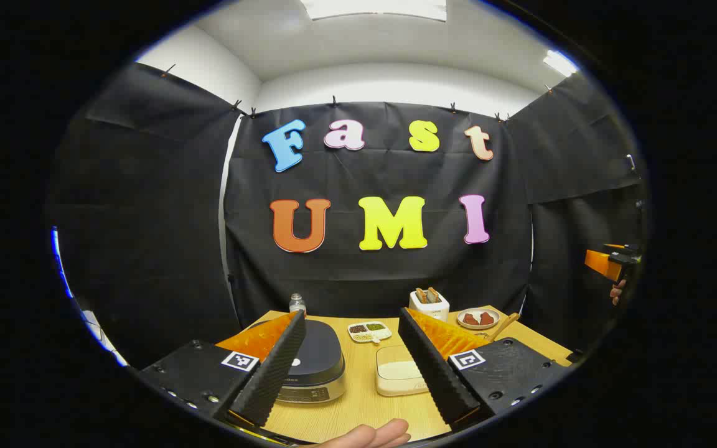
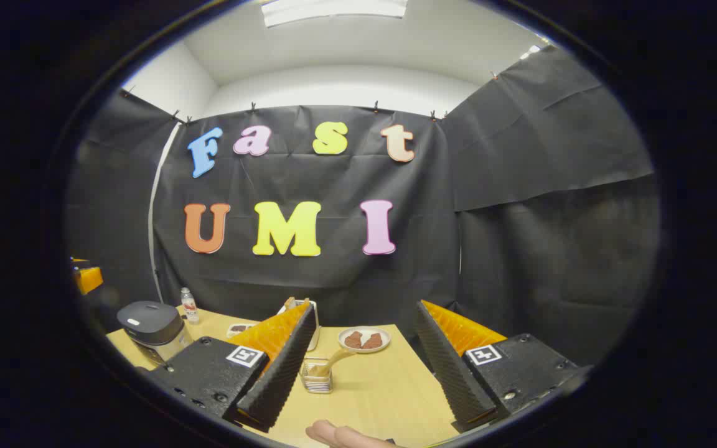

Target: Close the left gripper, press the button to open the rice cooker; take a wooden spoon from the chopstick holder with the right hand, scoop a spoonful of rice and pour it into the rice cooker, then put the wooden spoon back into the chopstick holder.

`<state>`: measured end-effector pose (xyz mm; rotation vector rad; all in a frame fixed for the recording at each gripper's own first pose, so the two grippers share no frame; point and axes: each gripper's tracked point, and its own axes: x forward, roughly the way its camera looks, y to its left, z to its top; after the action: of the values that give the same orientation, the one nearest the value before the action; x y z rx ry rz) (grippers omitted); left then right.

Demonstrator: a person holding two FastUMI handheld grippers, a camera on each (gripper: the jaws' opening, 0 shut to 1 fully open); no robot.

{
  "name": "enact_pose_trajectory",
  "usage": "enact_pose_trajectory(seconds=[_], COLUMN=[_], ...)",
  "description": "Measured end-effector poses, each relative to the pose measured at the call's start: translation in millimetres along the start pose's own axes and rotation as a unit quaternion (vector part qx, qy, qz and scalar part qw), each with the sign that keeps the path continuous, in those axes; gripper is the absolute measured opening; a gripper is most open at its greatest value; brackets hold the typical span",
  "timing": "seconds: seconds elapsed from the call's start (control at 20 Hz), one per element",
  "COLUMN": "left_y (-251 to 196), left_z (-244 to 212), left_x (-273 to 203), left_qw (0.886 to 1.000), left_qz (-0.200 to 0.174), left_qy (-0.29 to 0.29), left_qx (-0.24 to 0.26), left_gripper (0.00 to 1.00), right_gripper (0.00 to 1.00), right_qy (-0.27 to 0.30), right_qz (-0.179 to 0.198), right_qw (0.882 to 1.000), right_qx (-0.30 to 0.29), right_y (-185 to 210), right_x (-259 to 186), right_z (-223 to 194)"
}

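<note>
In the left gripper view, the rice cooker (image 1: 312, 361) is partly hidden behind a near finger (image 1: 271, 373), and the wooden spoon (image 1: 503, 325) is mostly covered. The divided dish's (image 1: 370, 331) contents are too small to be told.

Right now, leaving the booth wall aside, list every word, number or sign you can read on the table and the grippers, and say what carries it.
No text can be read as it stands.
rice cooker: small print on its front band, too blurred to read.
bottle: label too small to read.
left gripper: square patterned markers beside the jaws, no words.
right gripper: the same kind of markers, no words.
</note>
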<state>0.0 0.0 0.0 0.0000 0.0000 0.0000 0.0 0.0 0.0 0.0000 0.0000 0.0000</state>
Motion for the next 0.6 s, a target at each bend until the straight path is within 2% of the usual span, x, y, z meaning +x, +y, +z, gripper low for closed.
enact_pose_trajectory(seconds=[0.05,0.1,0.2,0.3,0.35,0.6], left_y=[1,3,4,4,4,3], left_z=[-4,-7,-11,-12,-13,-21], left_x=[1,2,3,5,7,13], left_qw=[1.0,1.0,1.0,1.0,1.0,1.0], left_qz=[-0.002,-0.002,-0.002,-0.006,-0.01,-0.02], left_qy=[0.003,0.007,0.01,0.009,0.008,0.012], left_qx=[0.0,-0.001,0.003,0.007,0.008,0.009], left_gripper=[0.96,0.96,0.96,0.96,0.95,0.9], right_gripper=[1.0,0.96,1.0,1.0,0.96,1.0], right_qy=[-0.002,-0.004,-0.002,0.001,0.001,-0.012], right_qz=[-0.002,-0.003,0.004,0.012,0.014,0.013], right_qw=[1.0,1.0,1.0,1.0,1.0,1.0], right_qx=[0.004,0.009,0.016,0.015,0.013,0.004], right_y=[-1,-1,4,9,11,14], right_x=[-1,-1,-2,-3,-2,-7], right_z=[1,1,-3,-6,-5,-5])
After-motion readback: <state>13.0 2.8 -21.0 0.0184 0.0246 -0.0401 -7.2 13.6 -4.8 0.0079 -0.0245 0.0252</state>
